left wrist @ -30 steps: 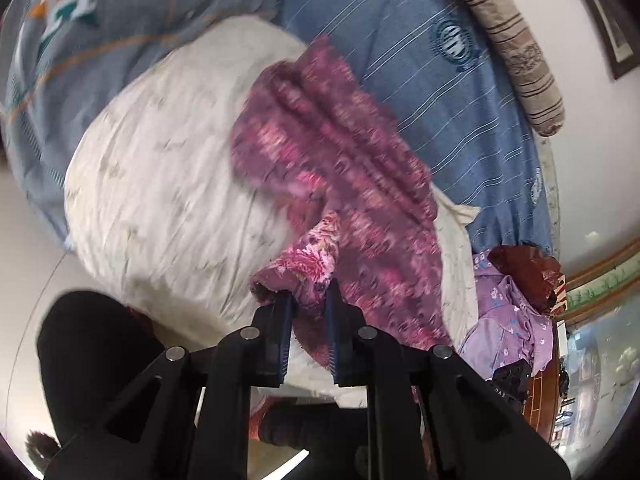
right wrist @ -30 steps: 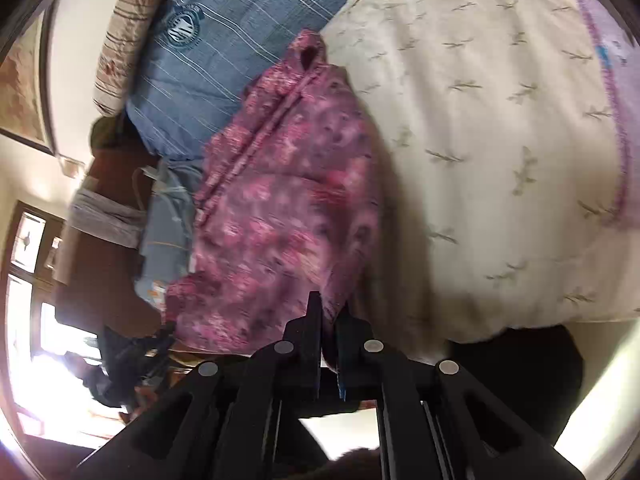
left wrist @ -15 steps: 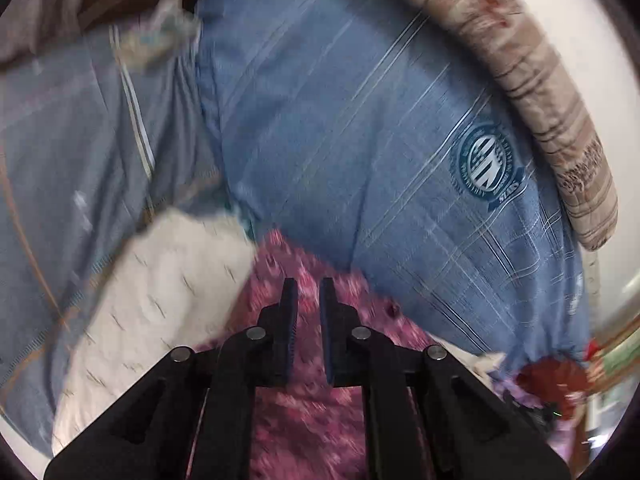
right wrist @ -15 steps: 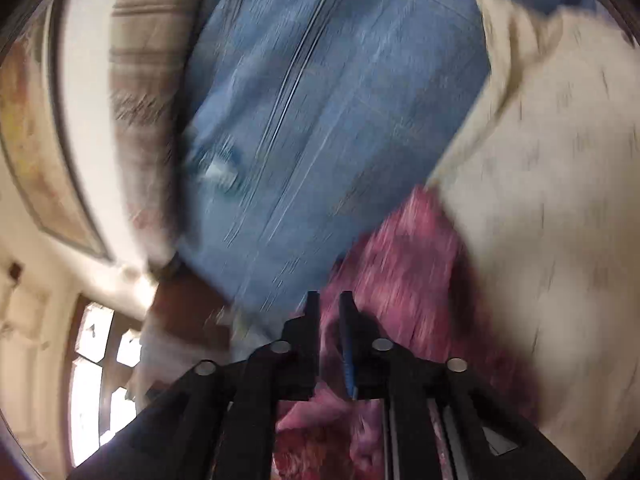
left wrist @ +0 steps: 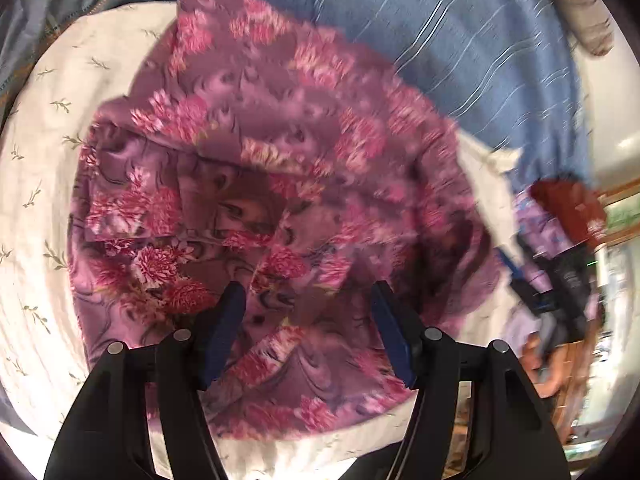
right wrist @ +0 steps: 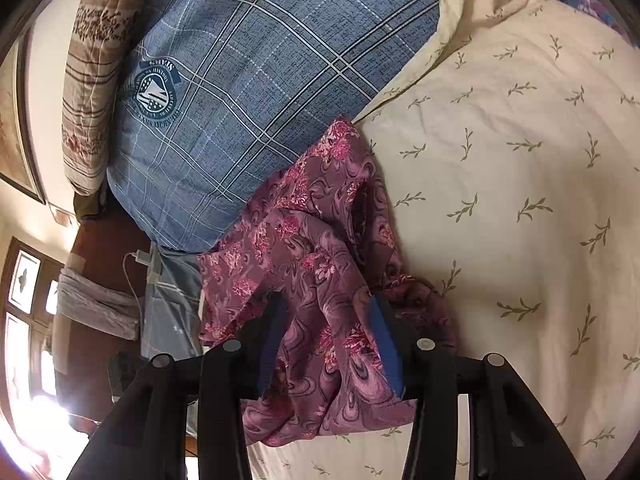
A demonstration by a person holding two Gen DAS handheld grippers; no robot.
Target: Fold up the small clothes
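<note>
Both let go: the left gripper (left wrist: 306, 312) and right gripper (right wrist: 326, 328) have just been opening, jaws apart over the floral garment (left wrist: 280, 184), bunched on the cream cushion (right wrist: 520, 200) near its edge by the blue plaid pillow (right wrist: 260, 60). Best flatten wrinkles before re-gripping corners.

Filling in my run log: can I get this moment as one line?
task: fold small clothes | garment: pink floral garment lying on cream pillow | left gripper: jaws just opened, garment released | right gripper: same
</note>
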